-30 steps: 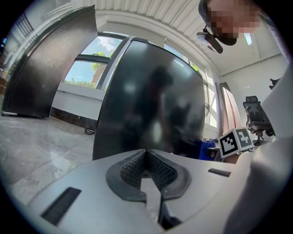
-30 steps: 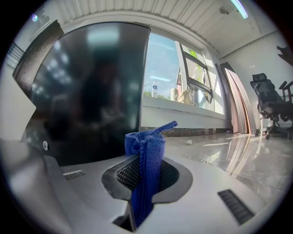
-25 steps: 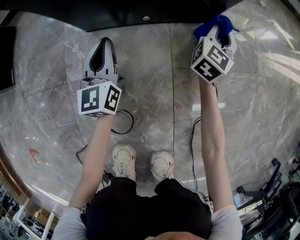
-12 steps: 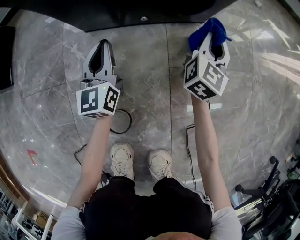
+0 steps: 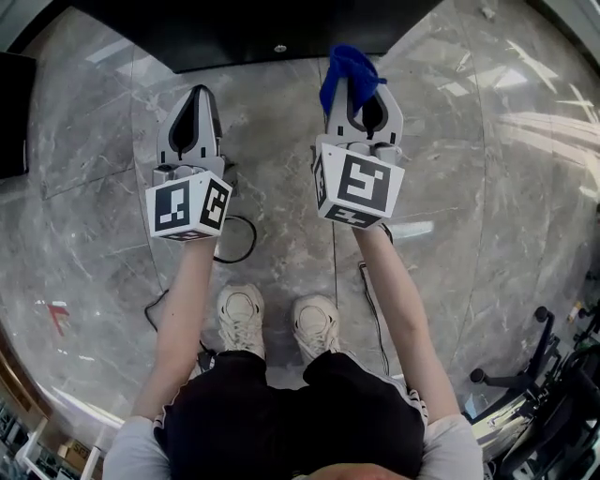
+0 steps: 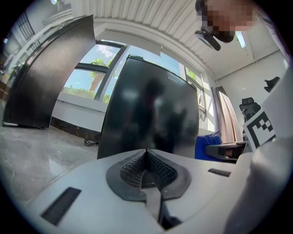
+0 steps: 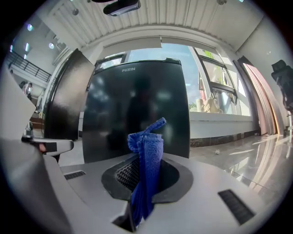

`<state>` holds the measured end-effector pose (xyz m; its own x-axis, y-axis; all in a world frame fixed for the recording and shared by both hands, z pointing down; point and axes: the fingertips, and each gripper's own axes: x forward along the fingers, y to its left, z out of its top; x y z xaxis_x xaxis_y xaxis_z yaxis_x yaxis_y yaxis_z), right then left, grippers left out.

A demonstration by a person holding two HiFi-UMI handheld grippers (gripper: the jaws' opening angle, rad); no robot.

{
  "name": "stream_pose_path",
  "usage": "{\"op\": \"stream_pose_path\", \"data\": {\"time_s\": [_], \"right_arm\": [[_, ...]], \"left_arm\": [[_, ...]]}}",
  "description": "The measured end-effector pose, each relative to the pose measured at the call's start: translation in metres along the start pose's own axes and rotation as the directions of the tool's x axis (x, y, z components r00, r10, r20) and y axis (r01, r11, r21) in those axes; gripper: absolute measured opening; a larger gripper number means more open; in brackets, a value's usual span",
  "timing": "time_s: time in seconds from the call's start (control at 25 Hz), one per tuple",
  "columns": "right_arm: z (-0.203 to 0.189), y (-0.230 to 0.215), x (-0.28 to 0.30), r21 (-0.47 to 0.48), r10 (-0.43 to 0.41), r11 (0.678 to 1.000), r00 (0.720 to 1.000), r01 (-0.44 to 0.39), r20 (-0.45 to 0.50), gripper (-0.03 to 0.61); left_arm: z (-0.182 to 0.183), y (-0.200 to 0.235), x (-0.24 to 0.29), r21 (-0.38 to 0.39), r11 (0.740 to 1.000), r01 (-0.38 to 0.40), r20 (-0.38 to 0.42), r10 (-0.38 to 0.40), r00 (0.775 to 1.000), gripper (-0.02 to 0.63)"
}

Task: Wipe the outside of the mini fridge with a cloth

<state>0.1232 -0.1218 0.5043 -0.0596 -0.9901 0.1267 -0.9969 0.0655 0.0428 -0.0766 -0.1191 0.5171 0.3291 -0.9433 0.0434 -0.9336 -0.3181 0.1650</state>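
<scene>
Right tool (image 5: 364,92) swinging inward, now centred before mini fridge (image 5: 234,28). Blue cloth (image 5: 349,67) pinched in jaws, not touching door yet. Left tool (image 5: 194,98) pressed together, empty. Wiping looks imminent.

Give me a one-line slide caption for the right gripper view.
Right gripper shut on a blue cloth, pointed at the front of the black mini fridge.

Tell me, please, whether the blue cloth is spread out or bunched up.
Bunched up: the blue cloth stands as a narrow folded wad pinched in the right tool.
</scene>
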Motion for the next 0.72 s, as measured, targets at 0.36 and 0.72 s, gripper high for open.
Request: {"op": "stream_pose_path", "data": {"time_s": [0.36, 0.72], "right_arm": [[0.038, 0.027, -0.023, -0.003, 0.067, 0.998, 0.996, -0.067, 0.052, 0.063], [0.070, 0.037, -0.032, 0.028, 0.096, 0.995, 0.990, -0.099, 0.105, 0.063]], "left_arm": [[0.057, -0.004, -0.023, 0.030, 1.000, -0.007, 0.114, 0.003, 0.993, 0.005], [0.072, -0.010, -0.021, 0.061, 0.998, 0.003, 0.135, -0.012, 0.991, 0.005]]}}
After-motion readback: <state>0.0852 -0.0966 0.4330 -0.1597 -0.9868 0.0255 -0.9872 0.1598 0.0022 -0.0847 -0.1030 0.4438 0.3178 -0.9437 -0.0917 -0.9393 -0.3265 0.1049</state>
